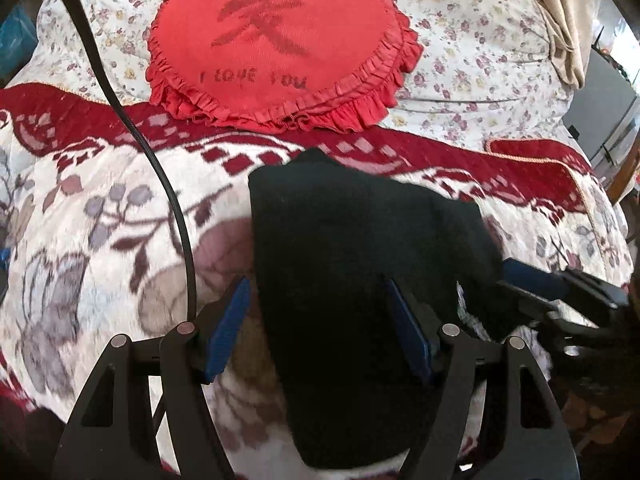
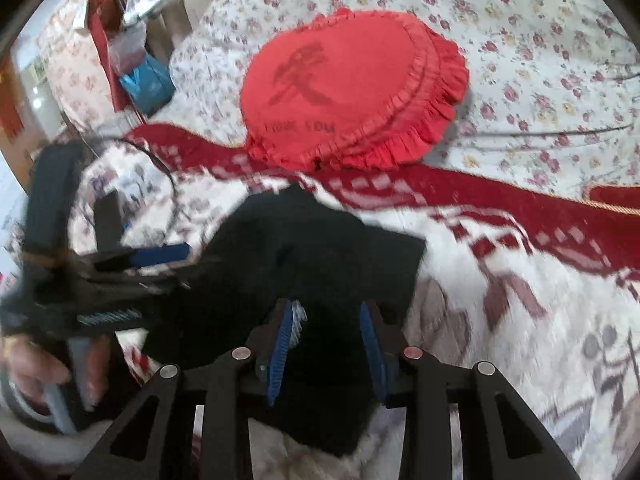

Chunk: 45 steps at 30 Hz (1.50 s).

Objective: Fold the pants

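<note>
The black pants [image 1: 360, 240] lie folded into a thick pad on the red-and-white blanket [image 1: 100, 220]. My left gripper [image 1: 318, 330] hovers over their near part and is open; the left blue pad stands just off the cloth's edge and the right one is above the fabric. In the right wrist view, my right gripper [image 2: 326, 344] is shut on the pants [image 2: 320, 248], with bunched black cloth filling the gap between its blue pads and a small white label beside the left pad. The right gripper [image 1: 516, 284] reaches the pants' right edge in the left wrist view. The left gripper [image 2: 160, 280] is blurred, with a hand [image 2: 40, 368] on its handle.
A red frilled heart cushion [image 1: 276, 48] [image 2: 348, 92] lies beyond the pants on the floral sheet [image 1: 480, 40]. A black cable [image 1: 168, 208] runs across the blanket's left side. Bags and boxes [image 2: 136, 60] stand beside the bed. Beige cloth [image 1: 568, 20] hangs at the far right.
</note>
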Each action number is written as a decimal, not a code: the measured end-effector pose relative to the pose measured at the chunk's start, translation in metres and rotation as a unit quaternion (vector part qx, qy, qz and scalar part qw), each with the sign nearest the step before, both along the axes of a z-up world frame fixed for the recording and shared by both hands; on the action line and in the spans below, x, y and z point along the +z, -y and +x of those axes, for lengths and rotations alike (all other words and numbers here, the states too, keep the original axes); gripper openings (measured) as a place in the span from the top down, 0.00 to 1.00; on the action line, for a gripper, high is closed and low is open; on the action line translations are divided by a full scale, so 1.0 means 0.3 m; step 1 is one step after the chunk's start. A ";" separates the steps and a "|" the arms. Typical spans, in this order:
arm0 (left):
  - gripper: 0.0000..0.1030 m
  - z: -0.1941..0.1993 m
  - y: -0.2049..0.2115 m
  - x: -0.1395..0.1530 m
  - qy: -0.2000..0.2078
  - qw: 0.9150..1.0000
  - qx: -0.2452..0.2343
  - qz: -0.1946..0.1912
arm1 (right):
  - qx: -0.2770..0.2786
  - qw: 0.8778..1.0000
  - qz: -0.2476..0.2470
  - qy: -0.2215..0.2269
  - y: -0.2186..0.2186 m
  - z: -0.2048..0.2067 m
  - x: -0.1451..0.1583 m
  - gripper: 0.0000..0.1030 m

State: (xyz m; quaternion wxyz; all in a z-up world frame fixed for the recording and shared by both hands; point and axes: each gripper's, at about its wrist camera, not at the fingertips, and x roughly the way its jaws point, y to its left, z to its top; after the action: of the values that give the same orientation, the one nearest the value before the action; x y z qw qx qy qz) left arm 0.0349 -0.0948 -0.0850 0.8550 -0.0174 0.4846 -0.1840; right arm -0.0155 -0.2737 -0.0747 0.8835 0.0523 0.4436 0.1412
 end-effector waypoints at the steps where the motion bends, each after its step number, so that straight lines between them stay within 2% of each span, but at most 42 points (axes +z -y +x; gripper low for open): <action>1: 0.32 -0.018 0.002 -0.011 -0.001 1.000 -0.003 0.000 | -0.001 1.000 -0.003 -0.009 0.001 -0.011 -0.022 0.67; 4: 0.30 -0.041 0.005 -0.059 -0.016 1.000 -0.002 -0.006 | -0.006 1.000 -0.008 -0.017 0.003 -0.030 -0.091 0.64; 5: 0.26 -0.041 0.002 -0.074 -0.019 1.000 0.002 -0.016 | -0.011 1.000 -0.008 -0.017 0.008 -0.032 -0.106 0.64; 7: 0.25 -0.031 -0.014 -0.083 -0.033 0.999 0.009 -0.035 | -0.015 1.000 0.003 -0.018 0.020 -0.034 -0.096 0.63; 9: 0.25 -0.021 -0.035 -0.068 -0.049 0.998 0.010 -0.050 | -0.019 0.999 0.027 -0.017 0.048 -0.036 -0.071 0.61; 10: 0.25 -0.018 -0.047 -0.056 -0.048 0.997 0.012 -0.053 | -0.027 0.999 0.040 -0.014 0.066 -0.038 -0.061 0.53; 12: 0.25 -0.013 -0.070 -0.036 -0.038 0.997 0.018 -0.063 | -0.047 0.997 0.062 -0.008 0.104 -0.037 -0.055 0.44; 14: 0.25 0.001 -0.092 -0.033 -0.041 0.996 0.022 -0.079 | -0.056 0.994 0.091 -0.016 0.133 -0.020 -0.078 0.44; 18: 0.25 0.048 -0.091 -0.090 -0.082 0.991 0.019 -0.101 | -0.046 0.986 0.153 -0.054 0.147 0.044 -0.165 0.44; 19: 0.25 0.056 -0.090 -0.100 -0.087 0.990 0.020 -0.109 | -0.039 0.983 0.168 -0.058 0.143 0.057 -0.181 0.40; 21: 0.23 0.076 -0.086 -0.123 -0.094 0.987 0.025 -0.130 | -0.038 0.982 0.177 -0.047 0.133 0.069 -0.194 0.39; 23: 0.22 0.085 -0.077 -0.123 -0.086 0.987 0.026 -0.134 | -0.037 0.982 0.181 -0.037 0.133 0.080 -0.192 0.51; 24: 0.24 0.086 -0.067 -0.117 -0.081 0.988 0.022 -0.133 | -0.040 0.981 0.187 -0.035 0.138 0.084 -0.189 0.69; 26: 0.38 0.087 -0.053 -0.098 -0.077 0.988 0.011 -0.133 | -0.039 0.977 0.208 -0.027 0.145 0.086 -0.162 0.72; 29: 0.55 0.094 -0.052 -0.047 -0.063 0.990 -0.008 -0.129 | -0.022 0.981 0.194 -0.006 0.112 0.093 -0.099 0.74; 35: 0.55 0.195 -0.099 0.076 -0.022 0.992 -0.007 -0.126 | -0.016 0.977 0.211 0.022 0.086 0.194 -0.013 0.74; 37: 0.55 0.245 -0.109 0.090 -0.013 0.994 -0.003 -0.111 | -0.019 0.976 0.214 0.024 0.076 0.245 -0.008 0.74; 39: 0.55 0.288 -0.113 0.069 -0.016 0.995 0.002 -0.100 | -0.023 0.977 0.210 0.019 0.072 0.295 -0.026 0.74; 41: 0.55 0.337 -0.123 0.008 -0.036 0.996 0.014 -0.085 | -0.032 0.981 0.194 0.005 0.061 0.345 -0.072 0.73; 43: 0.55 0.363 -0.131 -0.054 -0.050 0.996 0.024 -0.067 | -0.046 0.987 0.149 -0.027 0.047 0.391 -0.137 0.67; 44: 0.49 0.369 -0.141 -0.074 -0.057 0.995 0.025 -0.074 | -0.053 0.989 0.128 -0.044 0.045 0.402 -0.166 0.64; 45: 0.46 0.368 -0.150 -0.081 -0.058 0.995 0.028 -0.080 | -0.053 0.989 0.132 -0.047 0.049 0.397 -0.178 0.63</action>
State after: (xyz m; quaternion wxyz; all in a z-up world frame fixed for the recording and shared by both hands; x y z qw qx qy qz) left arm 0.1454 -0.0497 -0.1094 0.8260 -0.1098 0.5165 -0.1972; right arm 0.1038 -0.2884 -0.1280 0.8533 0.1983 0.4587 0.1490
